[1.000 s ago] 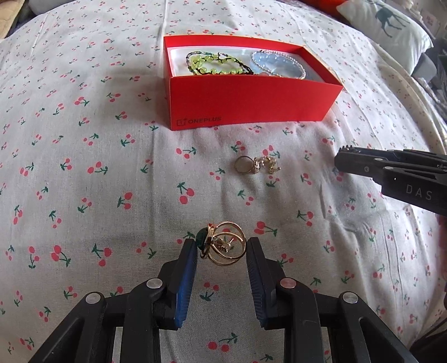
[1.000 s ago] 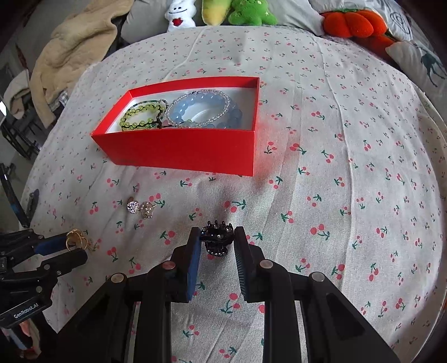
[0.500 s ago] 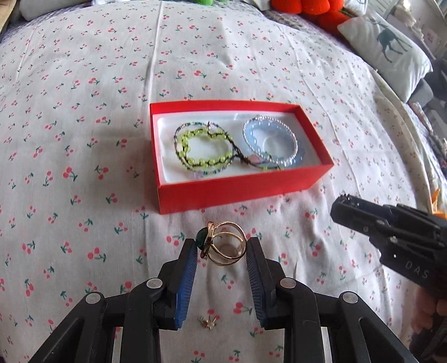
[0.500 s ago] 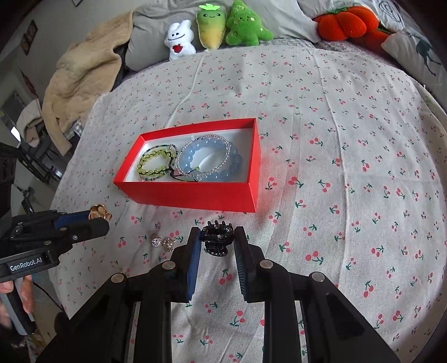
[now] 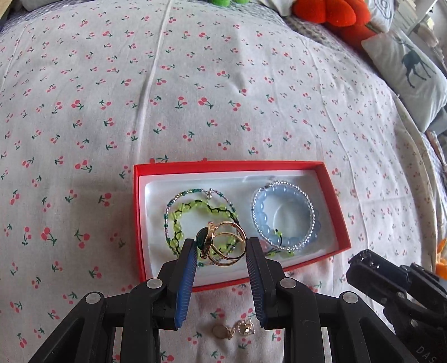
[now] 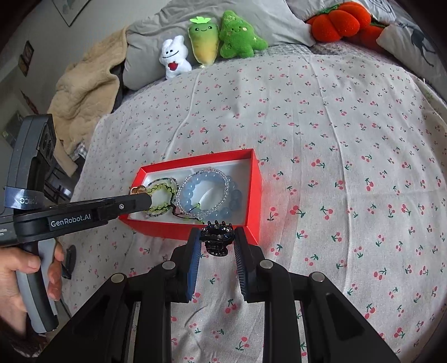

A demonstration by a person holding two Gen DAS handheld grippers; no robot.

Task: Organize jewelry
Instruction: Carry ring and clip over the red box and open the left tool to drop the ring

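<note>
My left gripper [image 5: 220, 250] is shut on a cluster of gold rings [image 5: 223, 247] with a dark green stone, hanging over the left half of the red box [image 5: 223, 166]. Inside the box lie a green bead bracelet [image 5: 195, 210] and a blue bead bracelet [image 5: 283, 215]. My right gripper [image 6: 217, 241] is shut on a black hair claw [image 6: 216, 238], just in front of the red box's [image 6: 255, 178] near wall. The left gripper [image 6: 139, 199] shows in the right wrist view, reaching over the box's left end. A pair of gold earrings [image 5: 233, 331] lies on the sheet below my left gripper.
Everything sits on a bed with a cherry-print sheet [image 6: 335, 139]. Plush toys [image 6: 212, 42], a grey pillow and an orange pumpkin cushion [image 6: 335, 23] line the far edge. A beige blanket [image 6: 86, 92] hangs at the far left. A person's hand [image 6: 25, 279] grips the left tool's handle.
My left gripper carried the gold rings forward from the sheet to above the red box. My right gripper rose with the hair claw and came closer to the box.
</note>
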